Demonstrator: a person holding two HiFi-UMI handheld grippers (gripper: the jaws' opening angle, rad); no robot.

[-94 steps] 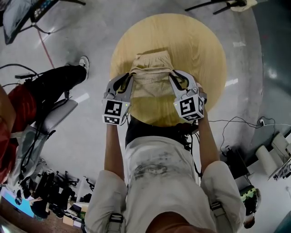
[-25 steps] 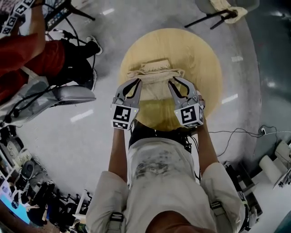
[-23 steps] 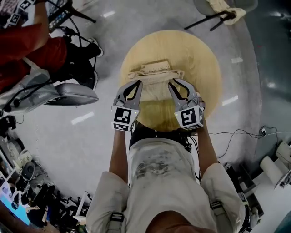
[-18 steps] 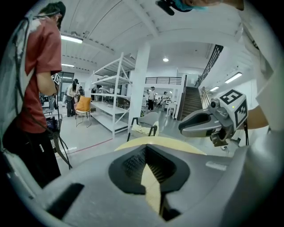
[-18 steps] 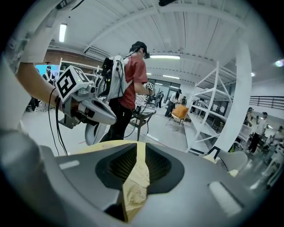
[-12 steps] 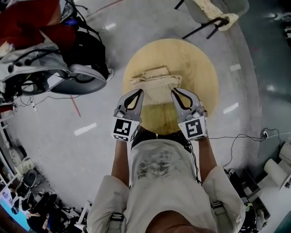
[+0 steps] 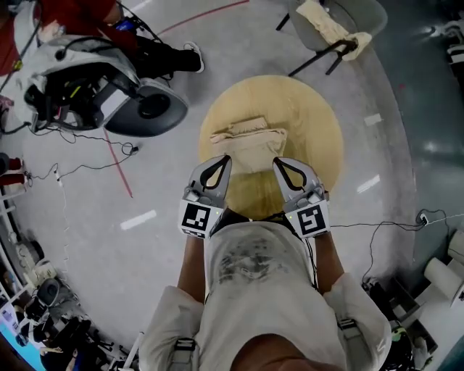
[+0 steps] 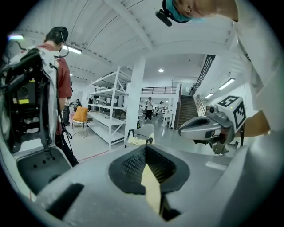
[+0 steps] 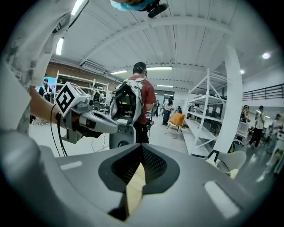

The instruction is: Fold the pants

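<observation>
1. I stand at a round wooden bench [image 7: 319,123] and look down at it.
2. The pants [image 7: 250,141] lie on the bench, folded into a small tan bundle. They sit a bit left of the middle.
3. My left gripper [image 7: 225,159] is by the near left corner of the pants. From above, its tip looks just beside the cloth. I cannot tell if it touches.
4. My right gripper [image 7: 278,161] is by the near right corner of the pants, in the same way.
5. The left fingers [image 8: 128,165] are closed, and their tips meet. A thin pale yellow strip shows through the slit between them. I cannot tell if that is wood or cloth.
6. The right gripper's fingers are closed too, tip to tip, with the same pale strip in the slit.
7. I see nothing pinched at the tips of either one.
8. Both grippers point out level across the room. Each one sees the other from the side.
9. A person [image 9: 140,95] in a red top stands off to my left with a dark pack on the back.
10. A grey and white machine [image 7: 109,98] sits on the floor near that person.
11. A red line [image 7: 119,163] runs along the floor beside it.
12. Past the bench is a chair [image 7: 362,14] with a pale cloth [image 7: 322,22] on it.
13. White shelves [image 8: 111,104] stand far off in the big room.
</observation>
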